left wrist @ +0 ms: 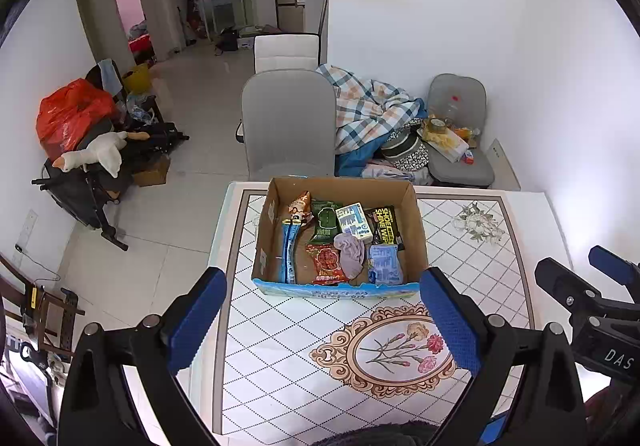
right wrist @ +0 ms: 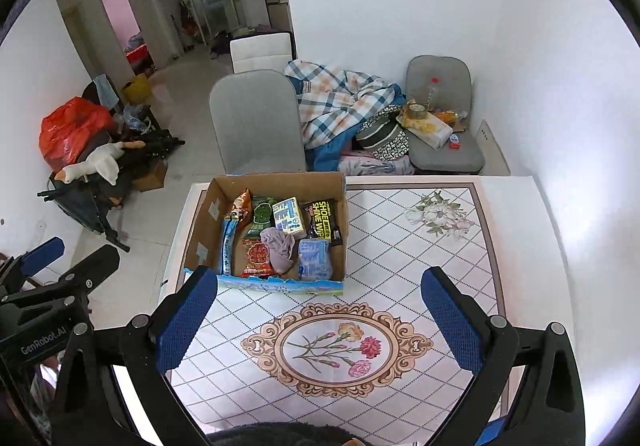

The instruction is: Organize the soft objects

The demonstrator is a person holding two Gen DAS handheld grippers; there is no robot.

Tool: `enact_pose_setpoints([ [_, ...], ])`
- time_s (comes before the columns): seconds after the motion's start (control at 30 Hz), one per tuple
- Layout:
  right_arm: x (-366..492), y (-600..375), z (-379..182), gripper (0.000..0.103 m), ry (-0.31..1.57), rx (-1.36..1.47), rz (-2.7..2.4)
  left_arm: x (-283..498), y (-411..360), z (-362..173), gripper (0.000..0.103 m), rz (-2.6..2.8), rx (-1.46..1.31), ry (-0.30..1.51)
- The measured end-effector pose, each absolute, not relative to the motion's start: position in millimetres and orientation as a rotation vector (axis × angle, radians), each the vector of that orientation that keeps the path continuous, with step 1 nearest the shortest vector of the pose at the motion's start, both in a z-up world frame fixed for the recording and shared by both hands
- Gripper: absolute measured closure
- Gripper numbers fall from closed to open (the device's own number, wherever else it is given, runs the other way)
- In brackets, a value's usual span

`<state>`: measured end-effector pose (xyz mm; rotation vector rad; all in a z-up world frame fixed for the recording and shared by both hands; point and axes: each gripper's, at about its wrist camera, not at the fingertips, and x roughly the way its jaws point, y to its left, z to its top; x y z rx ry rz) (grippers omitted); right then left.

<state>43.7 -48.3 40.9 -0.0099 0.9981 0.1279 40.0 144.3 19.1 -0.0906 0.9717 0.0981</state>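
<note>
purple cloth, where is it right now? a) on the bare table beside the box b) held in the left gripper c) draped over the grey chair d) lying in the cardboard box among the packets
d: the purple cloth lies crumpled inside the cardboard box among the snack packets, while the left gripper and the right gripper both hang open and empty over the table.

Left tool (left wrist: 323,288) gapes wide, empty, before the cardboard box (left wrist: 416,230) of packets.

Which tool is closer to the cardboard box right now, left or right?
Left, slightly. The left tool faces the cardboard box head-on, its tips framing the near wall. The right tool sits off to the box's right, with only its left tip near the box.
</note>
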Motion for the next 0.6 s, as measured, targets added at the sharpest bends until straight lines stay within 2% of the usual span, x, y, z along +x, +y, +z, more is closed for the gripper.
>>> enact_pose_setpoints([
  [0.6, 37.2, -53.6, 44.4, 0.000, 0.975, -0.035, 0.073, 36.2, 145.7, 19.0, 0.004, 0.134, -0.094, 0.952],
])
